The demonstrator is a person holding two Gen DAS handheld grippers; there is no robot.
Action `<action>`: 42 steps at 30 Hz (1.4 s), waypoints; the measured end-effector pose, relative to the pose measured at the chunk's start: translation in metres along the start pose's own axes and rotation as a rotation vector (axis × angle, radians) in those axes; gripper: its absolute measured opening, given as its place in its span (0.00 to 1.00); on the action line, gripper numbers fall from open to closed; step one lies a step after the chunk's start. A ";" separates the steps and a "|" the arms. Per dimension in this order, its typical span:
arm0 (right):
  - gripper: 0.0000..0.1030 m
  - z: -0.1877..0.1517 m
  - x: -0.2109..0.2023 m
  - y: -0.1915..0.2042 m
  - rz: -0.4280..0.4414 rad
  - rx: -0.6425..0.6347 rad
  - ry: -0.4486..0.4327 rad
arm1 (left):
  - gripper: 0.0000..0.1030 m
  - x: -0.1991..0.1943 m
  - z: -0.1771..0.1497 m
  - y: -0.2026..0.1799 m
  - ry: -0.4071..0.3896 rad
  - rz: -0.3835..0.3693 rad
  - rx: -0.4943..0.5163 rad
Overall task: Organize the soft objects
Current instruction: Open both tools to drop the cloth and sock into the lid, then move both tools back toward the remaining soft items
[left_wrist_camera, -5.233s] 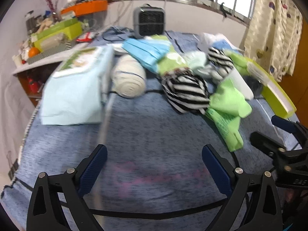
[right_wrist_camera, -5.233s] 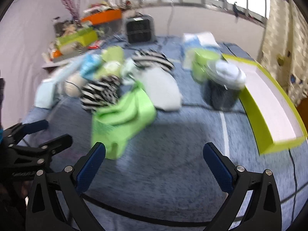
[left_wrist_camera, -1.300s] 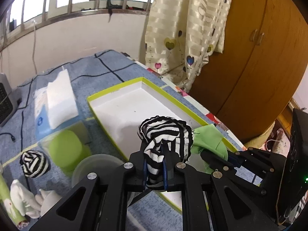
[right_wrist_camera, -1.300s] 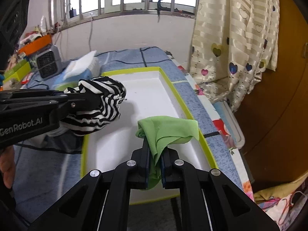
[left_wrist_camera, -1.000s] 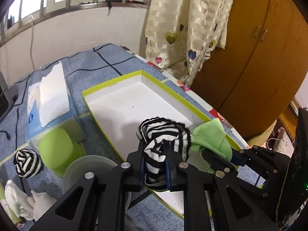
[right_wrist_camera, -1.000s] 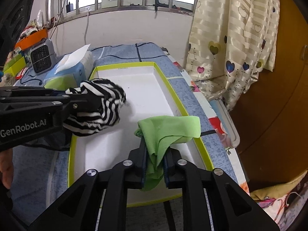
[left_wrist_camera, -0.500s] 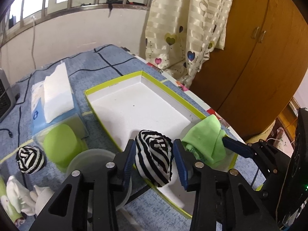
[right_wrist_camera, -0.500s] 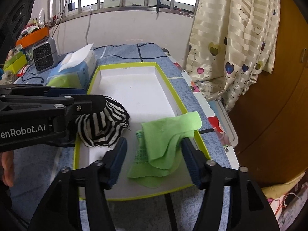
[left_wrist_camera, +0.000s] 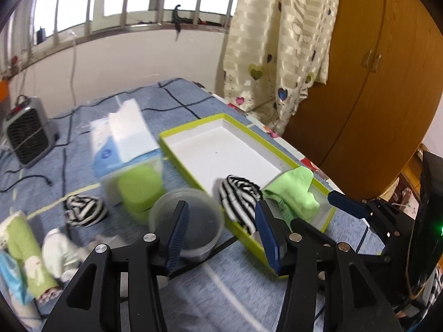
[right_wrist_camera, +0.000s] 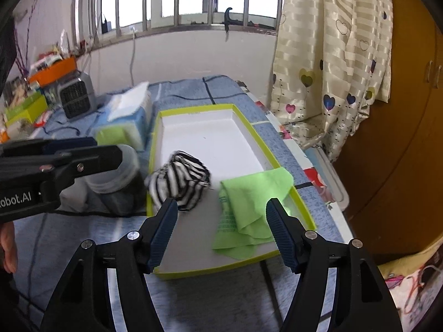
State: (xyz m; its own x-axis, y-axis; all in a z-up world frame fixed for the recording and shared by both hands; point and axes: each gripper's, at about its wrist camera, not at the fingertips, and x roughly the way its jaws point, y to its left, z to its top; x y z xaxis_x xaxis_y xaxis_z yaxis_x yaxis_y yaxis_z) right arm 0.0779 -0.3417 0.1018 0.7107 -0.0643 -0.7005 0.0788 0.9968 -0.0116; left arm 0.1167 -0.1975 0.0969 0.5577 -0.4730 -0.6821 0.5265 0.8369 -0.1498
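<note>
Left wrist view
My left hand-held gripper [left_wrist_camera: 221, 231]: released; its jaws have just been opening and nothing is between them. I let go so the sock would drop into the tray.
Striped sock [left_wrist_camera: 239, 196]: lies balled in the tray [left_wrist_camera: 193, 132], at its near end, at about 1 o'clock from my left fingertips, apart from both pads.
Green cloth [left_wrist_camera: 296, 191]: in the same tray, touching the sock's right side; I judge the two were put together so the soft things collect in one place.
Still outside: a second striped ball [left_wrist_camera: 83, 207] at 9 o'clock on the blue bedspread [left_wrist_camera: 41, 171], with a clear tub [left_wrist_camera: 188, 221] between it and the tray; more soft rolls lie at the lower left, blurred.
Writing: a round blue logo on the tissue pack [left_wrist_camera: 124, 144], too blurred to read.

Right wrist view
My right hand-held gripper [right_wrist_camera: 221, 232]: released, its jaws having just been opening; the cloth's edge lies under the gap, but the pads do not press on it.
Green cloth [right_wrist_camera: 249, 202]: spread loose at 12 to 1 o'clock, one corner draped over the tray's right rim, so it may want tucking in.
Striped sock [right_wrist_camera: 180, 179]: at 11 o'clock, against the tray's left wall.
Writing: "obot.AI" in white on the left gripper's body; faint print on the cloth, unreadable.
</note>
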 end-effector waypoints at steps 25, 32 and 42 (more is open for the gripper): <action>0.65 -0.011 -0.008 0.115 0.328 -0.131 -0.020 | 0.55 -0.103 -0.097 0.116 -0.072 0.240 -0.256; 0.65 -0.007 0.007 0.153 0.354 -0.235 0.011 | 0.55 -0.117 -0.112 0.141 -0.088 0.258 -0.308; 0.65 0.002 0.031 0.185 0.290 -0.339 0.038 | 0.56 -0.124 -0.118 0.166 -0.095 0.274 -0.334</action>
State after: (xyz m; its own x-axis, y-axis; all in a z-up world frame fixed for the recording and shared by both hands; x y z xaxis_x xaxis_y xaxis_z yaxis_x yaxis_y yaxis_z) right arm 0.1165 -0.1599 0.0794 0.6428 0.2153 -0.7351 -0.3581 0.9328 -0.0399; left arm 0.0594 0.0327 0.0725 0.7127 -0.2314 -0.6622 0.1237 0.9707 -0.2061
